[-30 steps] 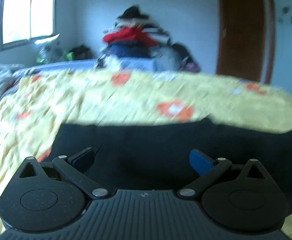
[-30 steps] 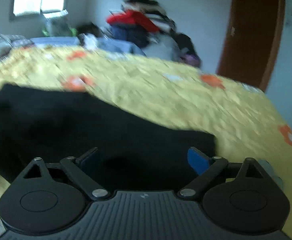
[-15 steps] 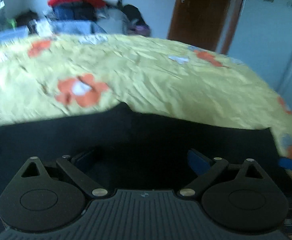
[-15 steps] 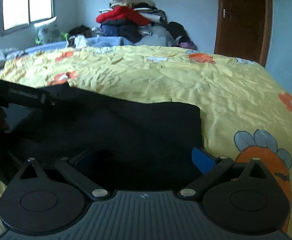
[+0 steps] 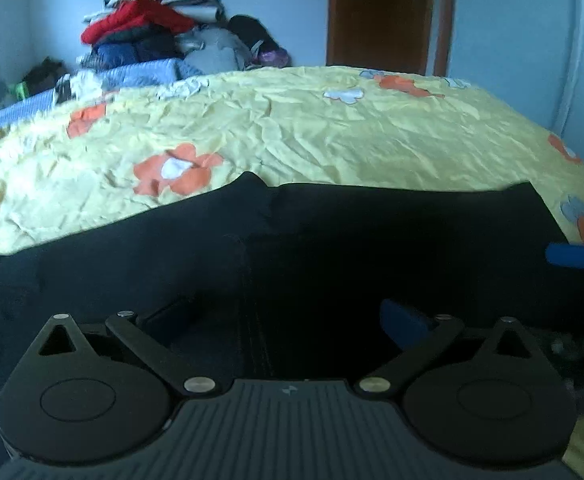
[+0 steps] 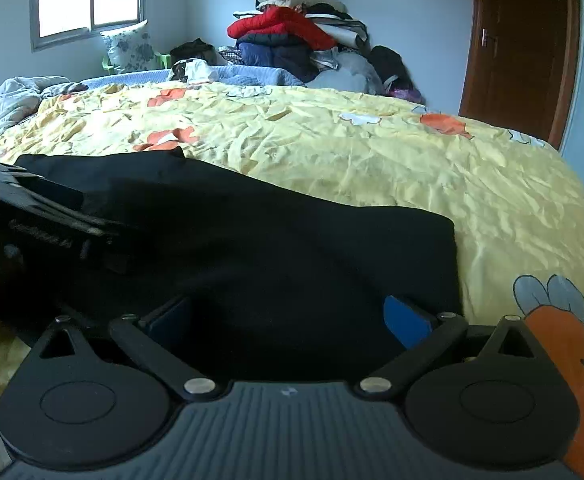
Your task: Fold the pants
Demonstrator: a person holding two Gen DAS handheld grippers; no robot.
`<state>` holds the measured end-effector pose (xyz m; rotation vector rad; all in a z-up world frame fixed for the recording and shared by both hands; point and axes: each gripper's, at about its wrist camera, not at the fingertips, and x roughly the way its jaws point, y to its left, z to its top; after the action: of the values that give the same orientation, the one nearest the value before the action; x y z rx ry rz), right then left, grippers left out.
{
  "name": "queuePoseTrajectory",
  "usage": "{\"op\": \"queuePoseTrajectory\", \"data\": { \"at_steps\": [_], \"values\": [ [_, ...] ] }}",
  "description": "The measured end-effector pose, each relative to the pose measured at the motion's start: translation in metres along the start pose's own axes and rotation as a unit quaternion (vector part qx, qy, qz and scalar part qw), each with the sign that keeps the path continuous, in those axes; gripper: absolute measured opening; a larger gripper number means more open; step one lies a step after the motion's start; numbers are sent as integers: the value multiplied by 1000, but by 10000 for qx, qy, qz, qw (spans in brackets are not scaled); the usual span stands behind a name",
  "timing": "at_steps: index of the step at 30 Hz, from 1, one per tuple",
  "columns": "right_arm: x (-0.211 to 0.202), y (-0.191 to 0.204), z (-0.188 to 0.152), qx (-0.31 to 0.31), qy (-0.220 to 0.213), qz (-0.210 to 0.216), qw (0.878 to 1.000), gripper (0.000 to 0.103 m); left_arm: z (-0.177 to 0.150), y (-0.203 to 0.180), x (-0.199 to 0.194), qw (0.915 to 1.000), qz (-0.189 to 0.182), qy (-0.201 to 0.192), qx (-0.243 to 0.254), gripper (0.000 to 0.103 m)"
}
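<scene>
With fingers spread and nothing pinched, the left gripper sits low over the black pants spread flat ahead on the yellow bedsheet, and the right gripper, equally spread, sits to its right near the garment's end, apparently positioned to take an edge.

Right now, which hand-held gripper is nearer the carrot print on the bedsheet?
Right. The right hand-held gripper sits over the black pants beside the carrot print; the left hand-held gripper is farther left.
</scene>
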<state>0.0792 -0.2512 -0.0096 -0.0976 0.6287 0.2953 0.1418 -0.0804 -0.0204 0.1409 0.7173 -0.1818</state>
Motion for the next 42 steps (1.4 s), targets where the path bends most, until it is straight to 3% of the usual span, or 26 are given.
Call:
{"op": "queuePoseTrajectory", "data": {
  "at_steps": [3, 6, 13, 42],
  "values": [
    [2, 0, 1, -14, 3, -11, 10000, 103, -17, -4, -13, 9981, 303, -351, 395, 103],
    [1, 0, 0, -9, 3, -7, 10000, 103, -32, 0, -17, 9958, 417, -708, 410, 103],
    [1, 0, 0, 2, 3, -4, 10000, 103, -31, 26, -10, 9982, -99, -427, -413, 103],
    [2, 3, 2, 136, 45, -133, 9998, 103, -29, 22, -13, 9983, -102, -428, -392, 103]
  ]
}}
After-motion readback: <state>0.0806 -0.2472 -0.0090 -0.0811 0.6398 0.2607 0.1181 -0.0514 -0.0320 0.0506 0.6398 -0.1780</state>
